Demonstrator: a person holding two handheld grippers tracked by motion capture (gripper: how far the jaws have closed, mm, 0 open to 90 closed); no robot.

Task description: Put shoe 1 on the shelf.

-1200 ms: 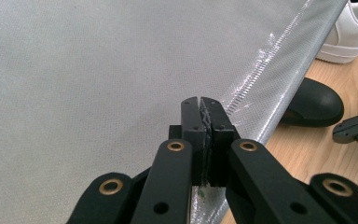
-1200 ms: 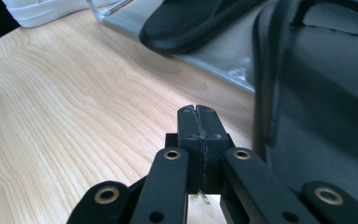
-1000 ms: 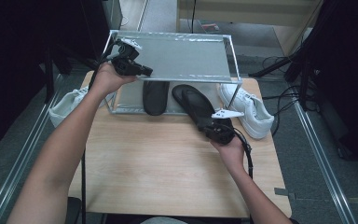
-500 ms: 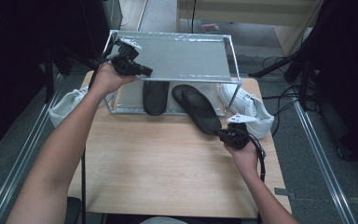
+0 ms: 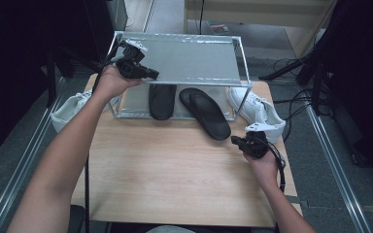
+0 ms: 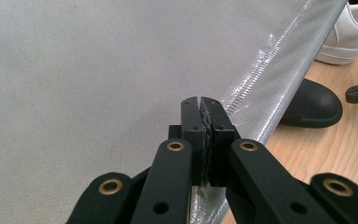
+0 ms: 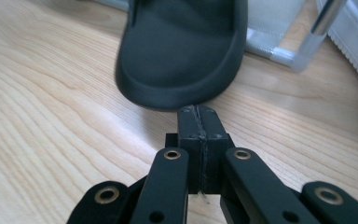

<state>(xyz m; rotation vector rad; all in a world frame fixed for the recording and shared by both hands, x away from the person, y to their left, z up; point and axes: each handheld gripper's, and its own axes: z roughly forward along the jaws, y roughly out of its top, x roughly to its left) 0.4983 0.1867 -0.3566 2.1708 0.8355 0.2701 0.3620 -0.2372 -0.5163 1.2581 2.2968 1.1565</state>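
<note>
A metal-framed rack with a grey fabric top shelf (image 5: 189, 60) stands at the back of the wooden table (image 5: 165, 170). One black slipper (image 5: 161, 101) lies under the shelf. A second black slipper (image 5: 205, 111) juts out at an angle onto the table. My left gripper (image 5: 151, 75) is shut and hovers over the shelf's front left edge, with nothing between its pads; close up the left gripper (image 6: 200, 100) sits above the fabric (image 6: 98, 70). My right gripper (image 5: 234, 140) is shut and empty, low over the table just right of the angled slipper's near end. The right gripper (image 7: 197, 109) points at that slipper (image 7: 182, 46).
A white sneaker (image 5: 257, 109) sits right of the rack, close behind my right hand. Another white sneaker (image 5: 70, 109) lies off the table's left edge. A rack leg (image 7: 314, 37) stands beside the slipper. Bare wood stretches in front of the rack.
My right gripper has slid to the right and a little nearer, off the angled slipper's near end. The slipper stays put. The left hand has not moved.
</note>
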